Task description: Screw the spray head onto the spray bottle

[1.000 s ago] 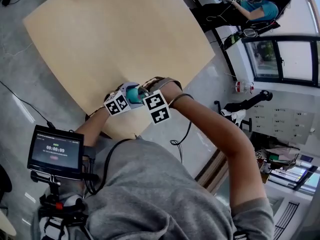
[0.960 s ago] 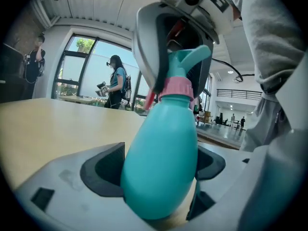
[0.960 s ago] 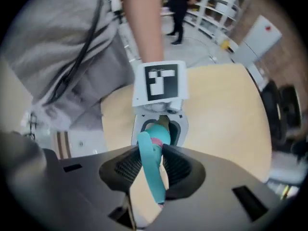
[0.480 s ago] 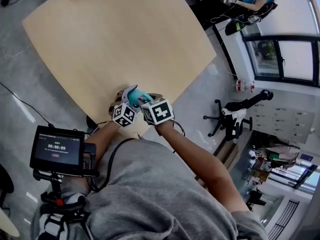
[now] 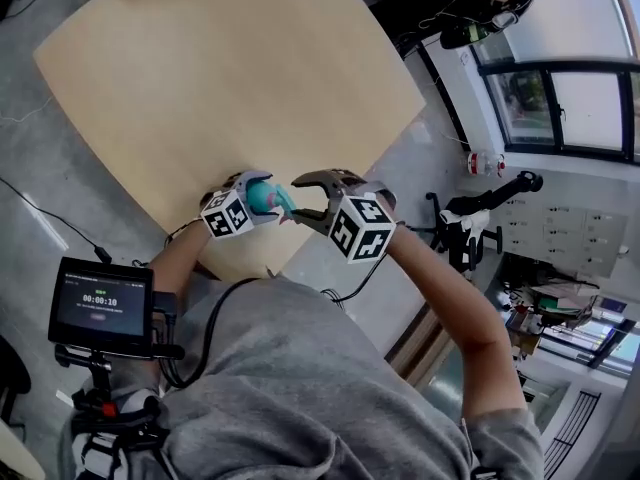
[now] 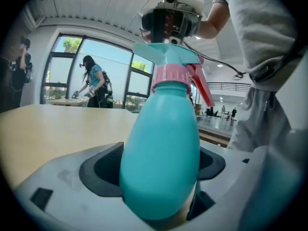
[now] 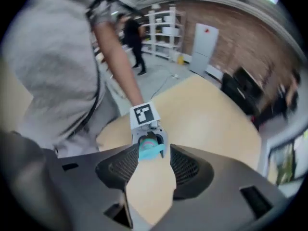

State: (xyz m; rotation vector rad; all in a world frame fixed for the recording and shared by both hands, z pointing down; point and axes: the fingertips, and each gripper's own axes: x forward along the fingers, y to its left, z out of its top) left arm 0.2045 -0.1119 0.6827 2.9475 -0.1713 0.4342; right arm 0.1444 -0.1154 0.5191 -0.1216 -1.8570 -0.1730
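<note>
Head view, from the left: a small screen (image 5: 100, 303) on a stand sits beside my left arm, low in the picture. Next comes my left tool (image 5: 245, 198), held over the near edge of the pale wooden surface (image 5: 230, 78). It is pinching the teal spray bottle (image 5: 263, 196). In the left gripper view the two dark pads press on either side of the bottle's rounded body, which stands upright between them. The bottle is opaque, so I cannot tell whether anything is in it. The spray head (image 6: 166, 57) sits on top of the bottle, its pink collar (image 6: 171, 75) around the neck and its red trigger (image 6: 199, 83) hanging down the right side. Whether the collar is screwed fully home I cannot tell. Further right, my right tool (image 5: 298, 200) faces the left one, just beside the spray head's nozzle. Its jaws have just been opening and now stand spread. In the right gripper view nothing lies between the pads but bare surface, and the teal spray head shows just past the tips, clear of both pads.
</note>
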